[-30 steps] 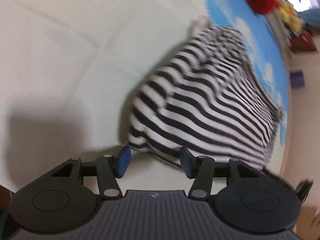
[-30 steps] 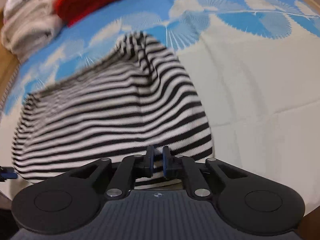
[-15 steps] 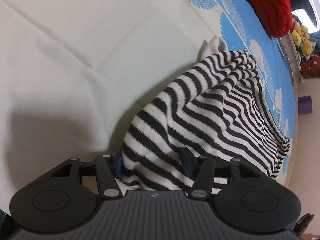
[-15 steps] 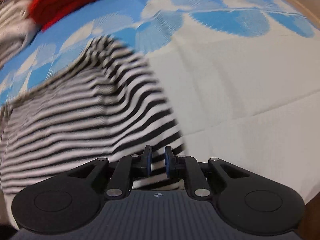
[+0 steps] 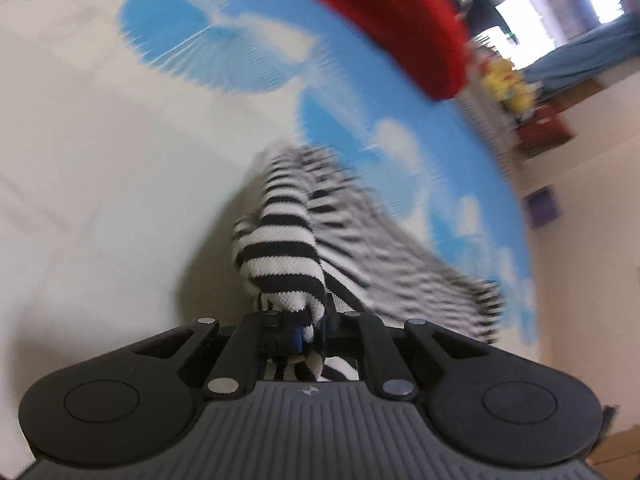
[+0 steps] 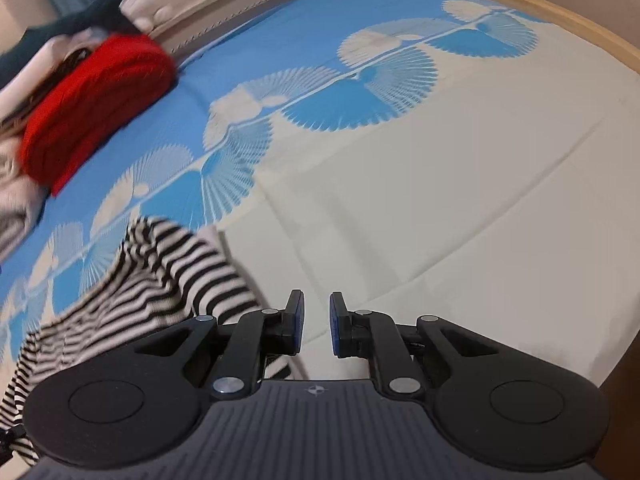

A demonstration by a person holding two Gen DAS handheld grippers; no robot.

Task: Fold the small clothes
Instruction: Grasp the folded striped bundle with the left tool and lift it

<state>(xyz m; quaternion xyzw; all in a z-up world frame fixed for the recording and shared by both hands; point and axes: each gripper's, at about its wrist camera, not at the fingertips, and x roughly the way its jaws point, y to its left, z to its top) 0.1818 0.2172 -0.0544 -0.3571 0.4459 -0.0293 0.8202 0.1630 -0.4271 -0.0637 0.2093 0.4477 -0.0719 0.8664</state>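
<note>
A black-and-white striped knit garment [image 5: 288, 248] lies bunched on a white and blue patterned sheet [image 5: 100, 160]. My left gripper [image 5: 310, 334] is shut on a fold of the garment and holds it raised off the sheet. In the right wrist view the garment [image 6: 152, 280] lies to the left of my right gripper [image 6: 316, 328]. That gripper stands slightly open and empty above the white part of the sheet [image 6: 460, 200], beside the garment's edge.
A folded red knit [image 5: 392, 28] lies at the far end of the sheet; it also shows in the right wrist view [image 6: 96, 100] next to a pile of other clothes [image 6: 12, 192]. A wooden edge [image 6: 560, 12] borders the surface at the right.
My left gripper has closed on the striped garment and lifted the fold. My right gripper has let go of the garment, opened a little and moved right, off the cloth.
</note>
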